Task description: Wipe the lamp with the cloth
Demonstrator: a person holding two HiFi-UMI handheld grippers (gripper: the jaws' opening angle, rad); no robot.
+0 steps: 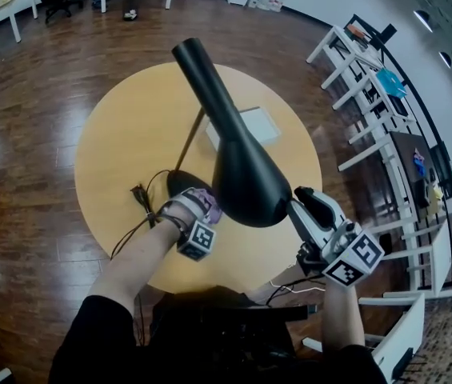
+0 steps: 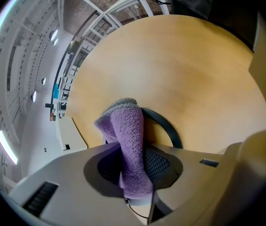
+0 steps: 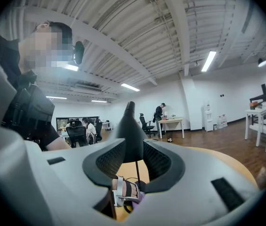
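Note:
A black lamp stands on the round wooden table. Its long cone shade tilts over its round base. My left gripper is shut on a purple cloth and points down right beside the base. In the left gripper view the cloth hangs folded between the jaws, with the dark edge of the base just behind it. My right gripper is shut on the wide end of the shade. In the right gripper view the shade fills the gap between the jaws.
A white flat sheet lies on the table beyond the lamp. The lamp's cable trails off the table's near left edge. White racks stand at the right. Desks, chairs and people are far off across the room.

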